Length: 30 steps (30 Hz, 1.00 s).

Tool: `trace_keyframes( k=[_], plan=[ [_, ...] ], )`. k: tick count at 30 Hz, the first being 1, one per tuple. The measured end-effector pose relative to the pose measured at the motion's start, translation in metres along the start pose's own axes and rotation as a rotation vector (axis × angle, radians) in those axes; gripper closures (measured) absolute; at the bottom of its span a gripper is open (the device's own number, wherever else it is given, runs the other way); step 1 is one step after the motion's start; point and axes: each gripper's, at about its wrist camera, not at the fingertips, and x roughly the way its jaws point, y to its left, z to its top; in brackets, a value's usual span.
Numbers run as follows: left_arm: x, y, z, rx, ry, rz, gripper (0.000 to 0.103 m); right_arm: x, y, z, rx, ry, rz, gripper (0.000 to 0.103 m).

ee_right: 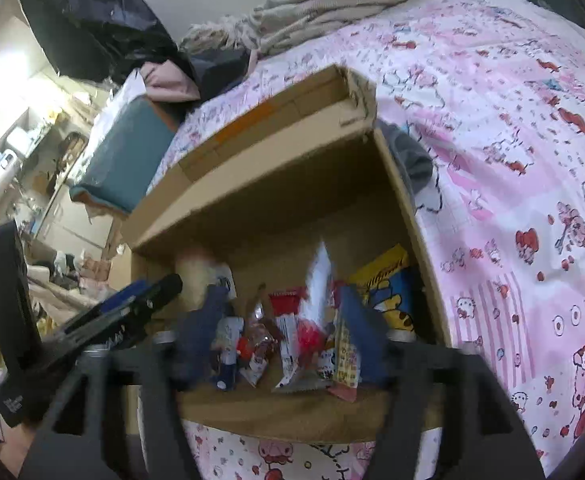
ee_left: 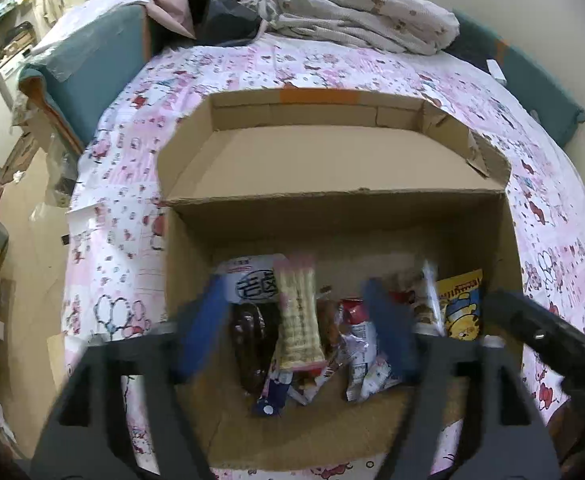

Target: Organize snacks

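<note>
Both tongs are seen spread wide over the open box (ee_left: pixel 332 216), pointed down into it; nothing is pressed by any pad.

Left tongs (ee_left: pixel 298 324): a pale wafer pack (ee_left: pixel 297 314) is seen between the blue fingers (ee_left: pixel 206 320), apart from both. A white pack (ee_left: pixel 252 280) is seen just beyond the left finger, a dark pack (ee_left: pixel 252 344) beside it, a red-and-white pack (ee_left: pixel 358 336) near the right finger. A yellow pack (ee_left: pixel 462 308) is seen outside the right finger, against the box wall.

Right tongs (ee_right: pixel 282 332): a heap of snacks (ee_right: pixel 292 340) is seen between and below the fingers (ee_right: pixel 358 332), blurred; contact cannot be told. The yellow pack (ee_right: pixel 388 292) is seen just beyond the right finger. The other tongs (ee_right: pixel 124 312) are seen at left.

The box is set on a pink bedsheet (ee_left: pixel 532 200), flap (ee_left: pixel 324 160) folded back beyond the tongs.
</note>
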Motion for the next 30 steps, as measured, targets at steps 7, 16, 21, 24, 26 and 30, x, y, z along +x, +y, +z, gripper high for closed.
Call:
trace_keyframes(
  k=[7,16,21,24,26,30],
  plan=[
    [-0.038,0.009,-0.003,0.023,-0.096,0.041,0.022,-0.031,0.015,-0.003,-0.039,-0.086,-0.096,0.0],
    [-0.102,0.031,-0.033,0.023,-0.172,0.005,0.022,-0.082,0.052,-0.043,-0.211,-0.167,-0.12,0.0],
    [-0.126,0.049,-0.064,0.031,-0.211,-0.026,0.022,-0.095,0.057,-0.07,-0.213,-0.184,-0.087,0.0],
    [-0.129,0.064,-0.083,0.01,-0.203,-0.019,0.022,-0.098,0.059,-0.086,-0.225,-0.178,-0.104,0.0],
    [-0.129,0.071,-0.094,-0.015,-0.193,-0.021,0.022,-0.099,0.058,-0.097,-0.227,-0.171,-0.11,0.0],
    [-0.124,0.078,-0.109,-0.041,-0.187,-0.022,0.022,-0.098,0.058,-0.111,-0.245,-0.166,-0.122,0.0]
  ],
)
